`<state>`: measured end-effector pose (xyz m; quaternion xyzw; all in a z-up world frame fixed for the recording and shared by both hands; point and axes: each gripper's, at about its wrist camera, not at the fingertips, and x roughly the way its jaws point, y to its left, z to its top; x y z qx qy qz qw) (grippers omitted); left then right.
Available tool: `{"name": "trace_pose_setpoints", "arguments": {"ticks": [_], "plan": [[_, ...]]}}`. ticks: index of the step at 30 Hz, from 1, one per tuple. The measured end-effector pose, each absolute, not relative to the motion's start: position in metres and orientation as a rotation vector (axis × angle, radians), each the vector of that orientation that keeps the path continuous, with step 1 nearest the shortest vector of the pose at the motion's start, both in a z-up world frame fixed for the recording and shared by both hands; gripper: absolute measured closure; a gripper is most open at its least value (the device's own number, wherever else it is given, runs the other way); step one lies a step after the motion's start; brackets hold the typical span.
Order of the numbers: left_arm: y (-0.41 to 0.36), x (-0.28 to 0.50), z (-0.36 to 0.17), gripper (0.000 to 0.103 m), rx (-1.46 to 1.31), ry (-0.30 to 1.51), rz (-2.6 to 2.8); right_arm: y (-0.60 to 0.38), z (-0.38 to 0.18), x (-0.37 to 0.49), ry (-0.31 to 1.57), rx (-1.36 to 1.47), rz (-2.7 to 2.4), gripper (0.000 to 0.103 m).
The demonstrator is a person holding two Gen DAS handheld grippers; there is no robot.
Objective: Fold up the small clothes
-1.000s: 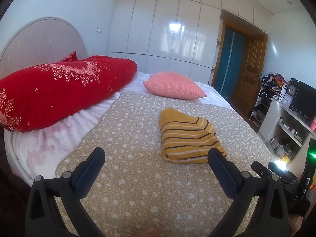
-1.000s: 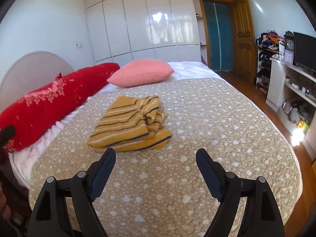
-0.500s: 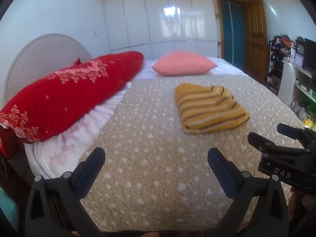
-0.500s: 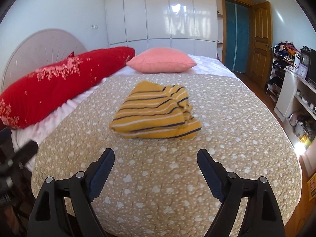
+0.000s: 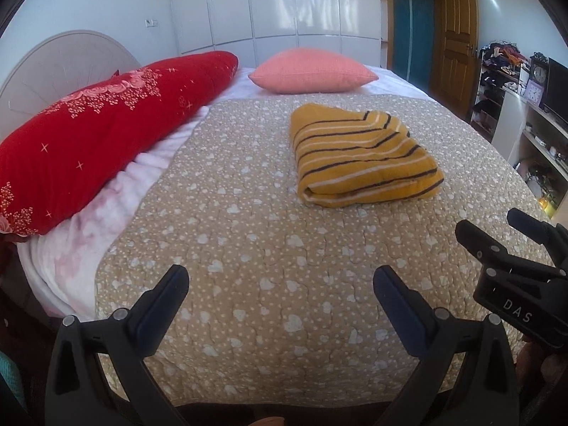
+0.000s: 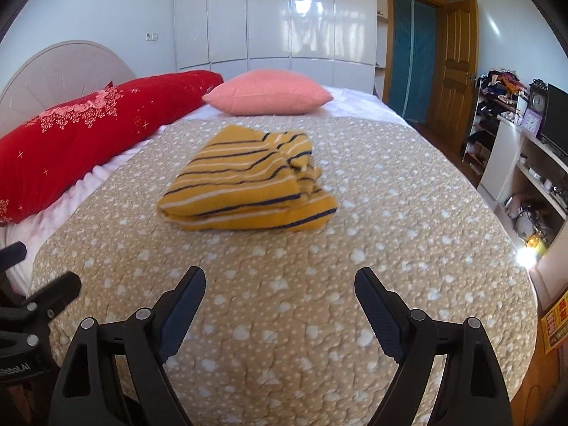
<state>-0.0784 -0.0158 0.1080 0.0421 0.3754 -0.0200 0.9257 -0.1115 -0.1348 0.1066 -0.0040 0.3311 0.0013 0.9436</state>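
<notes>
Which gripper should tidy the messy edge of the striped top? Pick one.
Right. The right gripper looks onto the striped top's bunched, loose edge. The left gripper faces its smooth folded side. Both are open, well short of it.

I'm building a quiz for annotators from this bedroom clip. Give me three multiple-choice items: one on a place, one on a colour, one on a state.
1. Where does the folded garment lie?
A. on the red pillow
B. on the beige quilt
C. on the shelf

2. What colour is the small pillow?
A. pink
B. green
C. black

3. How do the left gripper and right gripper stand?
A. both shut
B. one clamped on cloth
C. both open, empty

Answers: B, it rests on the beige quilt; A, it is plainly pink; C, quilt shows between both pairs of fingers.
</notes>
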Motion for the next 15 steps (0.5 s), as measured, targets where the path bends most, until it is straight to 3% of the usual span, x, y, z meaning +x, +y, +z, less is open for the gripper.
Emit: {"name": "trace_pose_setpoints", "arguments": {"ticks": [15], "plan": [[-0.031, -0.032, 0.099, 0.000, 0.083, 0.831, -0.055, -0.148, 0.099, -0.071, 0.710, -0.017, -0.021, 0.014]]}}
